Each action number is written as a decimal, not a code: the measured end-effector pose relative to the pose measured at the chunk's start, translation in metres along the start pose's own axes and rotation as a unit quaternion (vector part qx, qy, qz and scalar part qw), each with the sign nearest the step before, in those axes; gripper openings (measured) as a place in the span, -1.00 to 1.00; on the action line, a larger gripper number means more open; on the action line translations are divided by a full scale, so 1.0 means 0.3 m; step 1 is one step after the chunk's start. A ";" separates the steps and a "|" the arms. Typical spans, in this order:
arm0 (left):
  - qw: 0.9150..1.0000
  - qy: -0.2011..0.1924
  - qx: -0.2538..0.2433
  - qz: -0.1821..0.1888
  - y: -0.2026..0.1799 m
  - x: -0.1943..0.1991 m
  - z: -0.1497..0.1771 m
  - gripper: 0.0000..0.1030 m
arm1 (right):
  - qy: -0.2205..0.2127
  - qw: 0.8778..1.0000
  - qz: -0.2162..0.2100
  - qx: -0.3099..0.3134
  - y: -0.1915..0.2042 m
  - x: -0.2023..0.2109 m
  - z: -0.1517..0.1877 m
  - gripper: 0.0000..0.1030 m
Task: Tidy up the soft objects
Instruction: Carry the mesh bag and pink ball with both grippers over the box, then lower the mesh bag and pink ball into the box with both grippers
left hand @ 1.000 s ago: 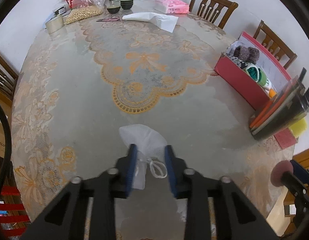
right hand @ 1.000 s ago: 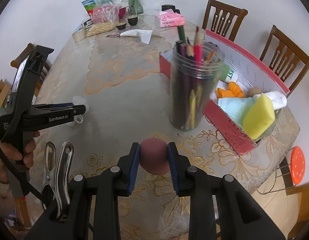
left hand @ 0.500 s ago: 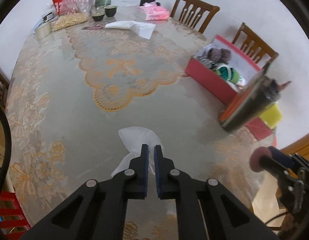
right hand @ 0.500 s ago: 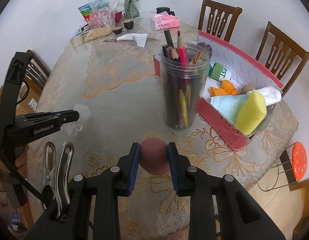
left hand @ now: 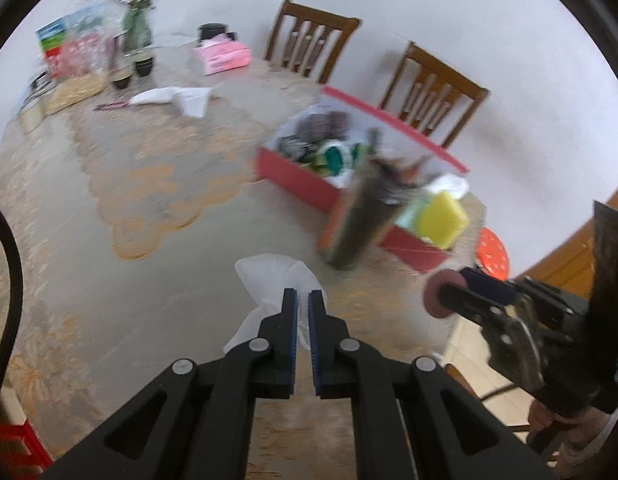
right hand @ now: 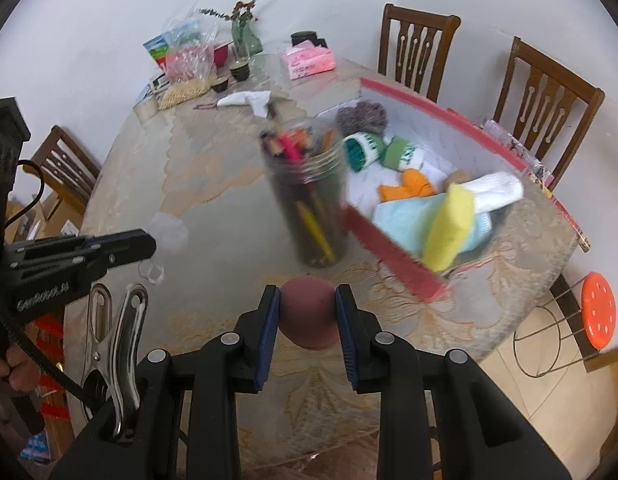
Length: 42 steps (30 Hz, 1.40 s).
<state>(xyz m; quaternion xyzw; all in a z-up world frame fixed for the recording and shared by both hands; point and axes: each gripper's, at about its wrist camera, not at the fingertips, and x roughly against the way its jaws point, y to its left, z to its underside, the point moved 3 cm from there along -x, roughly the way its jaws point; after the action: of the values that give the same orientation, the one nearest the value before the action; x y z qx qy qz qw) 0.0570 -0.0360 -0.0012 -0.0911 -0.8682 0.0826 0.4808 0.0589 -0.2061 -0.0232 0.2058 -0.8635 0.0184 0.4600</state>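
The white mesh pouch [left hand: 277, 280] hangs pinched in the left gripper [left hand: 303, 300], whose jaws are nearly closed on its fabric, above the lace-covered desk [left hand: 149, 184]. The dusky pink ball [right hand: 308, 312] sits squeezed between the jaws of the right gripper [right hand: 308, 306], over the desk's near edge. Just beyond stands a jar of coloured pencils [right hand: 309, 204], and beside it the red box [right hand: 393, 256] of socks and sponges.

Tablecloth [right hand: 213, 264]: beige, orange floral lace pattern. Storage box [right hand: 393, 256]: red outside, white inside. Sponge [right hand: 449, 228]: yellow. Ball [right hand: 307, 316]: dusky maroon. Mesh pouch [left hand: 275, 280]: white. Tissue pack [right hand: 309, 62]: pink. Stool [right hand: 599, 310]: orange, white dots.
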 end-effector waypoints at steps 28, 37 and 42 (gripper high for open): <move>0.999 -0.029 -0.020 0.022 -0.497 -0.217 -0.326 -0.89 | -0.044 0.999 -0.014 0.013 -0.475 0.001 -0.349 -0.44; 1.000 -0.013 0.014 -0.019 -0.494 -0.354 -0.359 -0.89 | -0.016 0.998 -0.047 0.029 -0.543 -0.129 -0.386 -0.43; 0.999 -0.005 0.023 -0.034 -0.491 -0.399 -0.369 -0.89 | -0.004 0.998 -0.059 0.032 -0.561 -0.181 -0.398 -0.42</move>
<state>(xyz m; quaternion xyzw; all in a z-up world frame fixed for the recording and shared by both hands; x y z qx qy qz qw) 0.2020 -0.2013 -0.0074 -0.0502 -0.8709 0.0871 0.4810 0.2422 -0.3152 -0.0244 0.2715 -0.8505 0.0180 0.4501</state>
